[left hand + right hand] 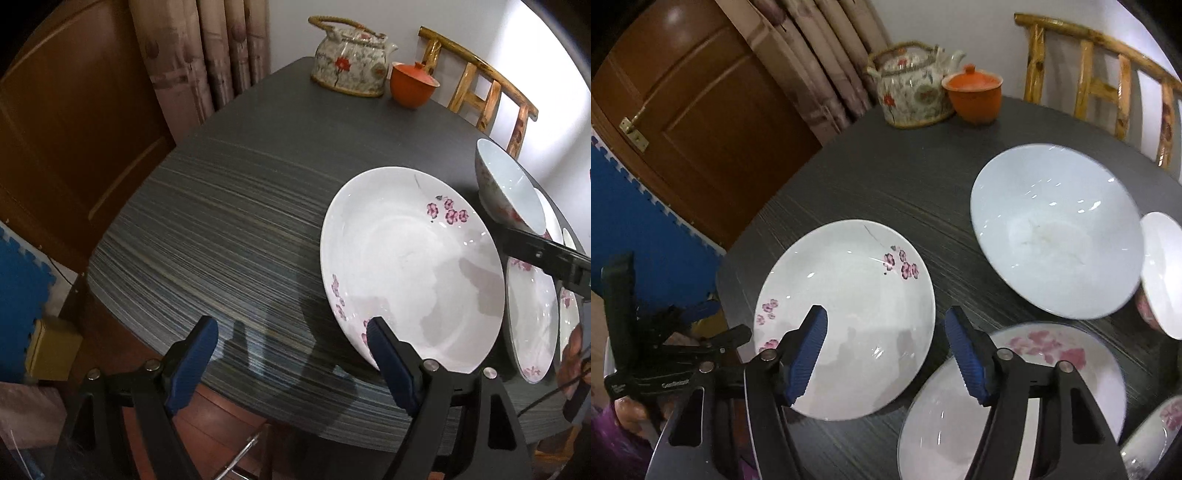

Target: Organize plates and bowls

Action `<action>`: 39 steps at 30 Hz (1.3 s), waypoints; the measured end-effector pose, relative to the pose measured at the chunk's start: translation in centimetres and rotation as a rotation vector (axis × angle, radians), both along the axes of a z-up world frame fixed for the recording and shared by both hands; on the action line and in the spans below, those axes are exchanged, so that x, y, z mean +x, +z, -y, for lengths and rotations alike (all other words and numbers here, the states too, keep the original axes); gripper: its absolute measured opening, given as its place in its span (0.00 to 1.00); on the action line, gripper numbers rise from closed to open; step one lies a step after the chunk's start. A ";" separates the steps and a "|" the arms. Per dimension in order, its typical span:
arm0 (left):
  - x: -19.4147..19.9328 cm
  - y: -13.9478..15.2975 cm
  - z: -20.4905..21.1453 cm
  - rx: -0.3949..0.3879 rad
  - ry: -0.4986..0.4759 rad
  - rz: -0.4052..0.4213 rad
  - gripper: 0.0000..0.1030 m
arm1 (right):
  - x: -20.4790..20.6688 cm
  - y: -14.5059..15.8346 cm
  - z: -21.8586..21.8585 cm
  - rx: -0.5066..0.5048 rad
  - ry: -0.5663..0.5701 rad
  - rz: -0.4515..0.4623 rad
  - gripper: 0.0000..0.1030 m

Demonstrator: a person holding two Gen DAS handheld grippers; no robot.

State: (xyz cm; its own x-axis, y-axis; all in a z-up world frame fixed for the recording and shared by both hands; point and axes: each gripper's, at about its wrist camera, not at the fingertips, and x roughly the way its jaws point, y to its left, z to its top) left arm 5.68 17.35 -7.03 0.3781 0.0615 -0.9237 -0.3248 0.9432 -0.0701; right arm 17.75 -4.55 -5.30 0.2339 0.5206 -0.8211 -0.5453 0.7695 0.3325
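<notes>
The left wrist view shows the dark streaked-wood bench (240, 206) mostly bare, with one white shallow plate with purple blossoms (410, 266) at three o'clock, empty; the left claw (291, 362) stands wide open, nothing between its blue pads, its right pad overlapping that plate's near rim. At the right edge a white bowl with a pink-flowered outside (506, 192) appears behind the black finger of the other tool. The right wrist view gives what the first crops — the same blossom plate (849, 317) at nine o'clock, a large plain white bowl (1052, 229) at two o'clock, a white plate with a big pink flower print (1034, 384) at five o'clock, all empty, plus parts of two more dishes at the right edge. The right claw (886, 354) is open and empty, hanging over the gap between the two plates. At twelve o'clock stand a floral ceramic teapot with a cane handle (912, 92) and an orange lidded cup (975, 94) — just beside each other. A bamboo chair (1108, 74) backs the bench's far side.
</notes>
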 end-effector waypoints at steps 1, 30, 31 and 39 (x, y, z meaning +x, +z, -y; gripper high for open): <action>0.1 -0.2 0.0 -0.002 0.001 -0.002 0.82 | 0.3 -0.4 -0.2 -0.003 -0.003 -0.010 0.62; 1.8 -2.1 -3.0 -0.210 0.016 0.012 0.12 | 2.7 -4.5 -1.7 0.008 -0.058 -0.184 0.13; 1.7 -2.1 -3.4 -0.208 0.027 0.013 0.12 | 2.5 -4.5 -1.6 0.011 -0.057 -0.183 0.13; 1.4 -1.8 -4.3 -0.186 0.046 0.022 0.13 | 3.0 -4.5 -3.0 0.036 -0.064 -0.186 0.13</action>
